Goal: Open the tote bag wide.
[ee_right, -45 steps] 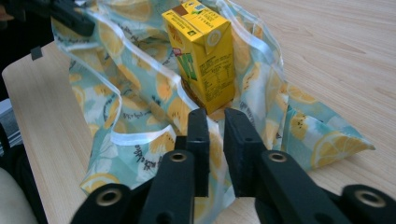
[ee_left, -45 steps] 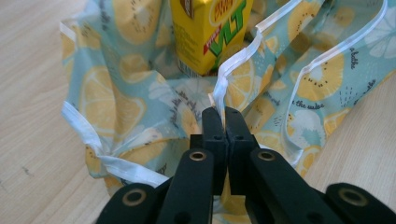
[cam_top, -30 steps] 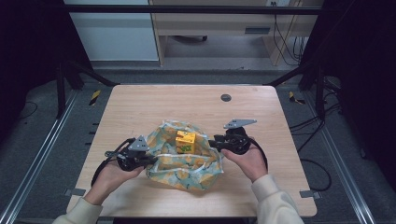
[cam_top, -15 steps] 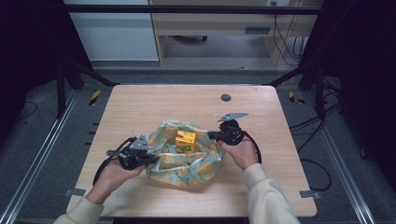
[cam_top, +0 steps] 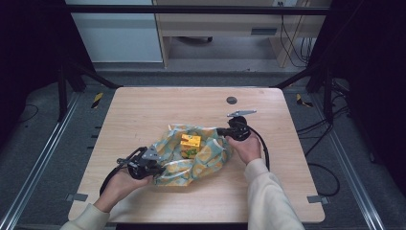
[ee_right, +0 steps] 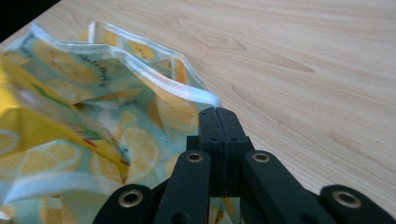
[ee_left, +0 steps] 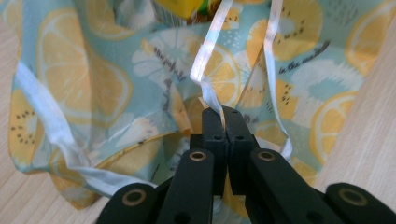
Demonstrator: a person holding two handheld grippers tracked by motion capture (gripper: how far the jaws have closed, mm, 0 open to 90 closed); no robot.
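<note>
Bag (cam_top: 191,155): a lemon-print plastic bag lies crumpled on the desk (cam_top: 143,110), near the front edge and about midway across, its mouth spread between your two hands.
Carton (cam_top: 190,143): a small yellow carton sits in the open mouth, upright as far as the high view shows.
Left tongs (ee_left: 223,115): together, clamped on the pale rim strip (ee_left: 208,51) at the near-left side of the bag.
Right tongs (ee_right: 218,113): together, pinching the rim fold at the far-right side of the bag, just above bare desk.
Handling: judge the film thin, limp and light; it will fold and sag rather than hold any shape, and it looks smooth enough to slide out of a loose pinch.
Where to hold: keep to the doubled rim strip, which looks the firmest part; the printed panel would only bunch.
Load: the carton looks stiff and light but free to tip if you lift one side higher.
Risk: pull evenly, or the film may stretch or tear at the pinch.
</note>
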